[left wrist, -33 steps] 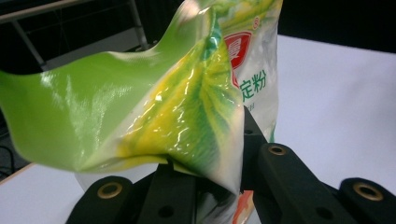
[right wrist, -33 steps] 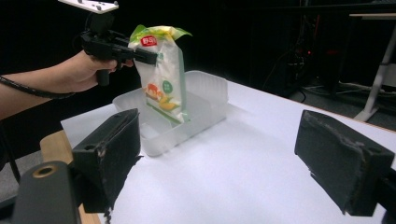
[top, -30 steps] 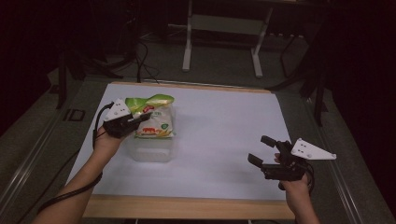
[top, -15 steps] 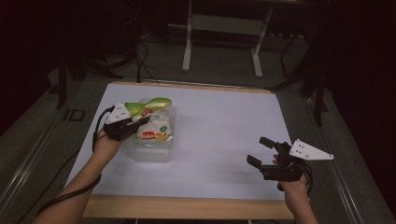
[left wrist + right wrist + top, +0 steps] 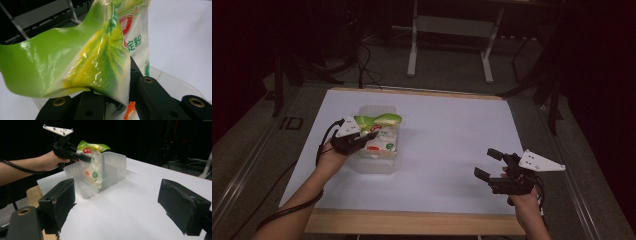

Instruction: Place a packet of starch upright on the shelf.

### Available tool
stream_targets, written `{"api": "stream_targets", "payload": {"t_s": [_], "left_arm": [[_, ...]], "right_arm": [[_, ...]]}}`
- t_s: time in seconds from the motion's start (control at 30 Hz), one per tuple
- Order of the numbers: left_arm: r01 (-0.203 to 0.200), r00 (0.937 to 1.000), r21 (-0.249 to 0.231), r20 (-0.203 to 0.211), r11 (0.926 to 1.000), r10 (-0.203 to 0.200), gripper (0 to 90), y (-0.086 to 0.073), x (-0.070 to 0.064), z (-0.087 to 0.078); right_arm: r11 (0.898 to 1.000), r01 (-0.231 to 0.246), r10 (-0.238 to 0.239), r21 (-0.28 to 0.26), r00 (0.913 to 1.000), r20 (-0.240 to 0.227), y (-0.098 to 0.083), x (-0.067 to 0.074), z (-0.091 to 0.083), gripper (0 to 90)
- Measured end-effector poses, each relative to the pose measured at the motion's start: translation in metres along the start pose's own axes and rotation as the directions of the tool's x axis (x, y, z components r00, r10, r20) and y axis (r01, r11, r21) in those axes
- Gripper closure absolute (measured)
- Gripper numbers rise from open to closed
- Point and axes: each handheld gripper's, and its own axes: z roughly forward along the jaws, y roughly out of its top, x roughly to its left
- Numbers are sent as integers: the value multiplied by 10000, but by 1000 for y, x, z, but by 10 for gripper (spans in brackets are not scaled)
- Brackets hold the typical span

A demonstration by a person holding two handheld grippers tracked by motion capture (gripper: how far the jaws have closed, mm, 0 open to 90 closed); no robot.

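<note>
White paper covers the table point(image 5: 452, 150), with dark floor and stands behind. Clamped on the green top edge of a food bag point(image 5: 379, 131), the left gripper point(image 5: 362, 136) holds it upright, its lower end inside a clear plastic bin point(image 5: 374, 162) just below the jaws. Well apart to the other side, the right gripper point(image 5: 488, 166) hovers over bare paper, jaws spread wide and holding nothing.

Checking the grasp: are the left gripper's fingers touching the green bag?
Touching. In the left gripper view the fingers pinch the bag by its top edge.
</note>
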Motion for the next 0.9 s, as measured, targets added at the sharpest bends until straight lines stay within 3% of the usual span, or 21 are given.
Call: {"api": "stream_targets", "payload": {"t_s": [0.03, 0.1, 0.33, 0.47, 0.5, 0.53, 0.6, 0.63, 0.67, 0.7, 0.73, 0.77, 0.87, 0.9], "left_arm": [[0, 10000, 0, 0, 10000, 0, 823, 0, 0, 0], [364, 9993, -145, 31, 9992, -364, 823, -6, 4, 1], [297, 9995, -128, 70, 9995, -296, 823, -7, 6, 1], [598, 9980, -7, 184, 9982, -598, 819, -6, 9, 1], [598, 9980, -7, 184, 9982, -598, 788, -6, 9, 1], [960, 9949, 57, 293, 9954, -961, 732, -4, 9, 1], [1037, 9941, -84, 317, 9946, -1034, 591, -3, 8, 1], [1005, 9947, -108, 223, 9949, -1002, 532, -2, 7, 0], [865, 9962, -160, 103, 9961, -863, 532, -1, 5, 0], [748, 9972, -210, -32, 9970, -749, 442, -2, 4, -1], [812, 9966, -315, -88, 9962, -815, 442, -2, 3, -1], [1202, 9927, -619, 48, 9908, -1202, 323, -4, 3, -2], [1430, 9896, -800, -49, 9865, -1438, 59, -5, 5, -1], [1583, 9873, -819, 41, 9840, -1585, 12, -6, 7, -2]], "right_arm": [[10000, 16, -16, 22, 10000, -20, 0, 0, 1, 142], [10000, 34, -34, 28, 10000, -26, 0, 0, 1, 142], [10000, 13, -13, 98, 10000, -36, -1, 0, 2, 142], [9999, 18, -16, 121, 9999, -125, -1, 1, 4, 142], [9999, 38, -36, 125, 9999, -129, -1, 1, 4, 142], [9999, 37, -36, 130, 9999, -127, 0, 1, 4, 142], [9999, 36, -35, 113, 9999, -121, 0, 1, 3, 142], [9999, 32, -31, 105, 9999, -108, 0, 1, 3, 142], [9999, 32, -31, 105, 9999, -108, 0, 1, 3, 142], [10000, 22, -21, 83, 9999, -101, 0, 0, 2, 143], [10000, 22, -21, 83, 9999, -101, 0, 0, 2, 143], [9999, 7, -6, 109, 10000, -78, -1, 0, 1, 142], [10000, -25, 25, 83, 10000, -69, -2, 0, 0, 142], [10000, -21, 22, 72, 10000, -70, -2, 0, 0, 142]]}}
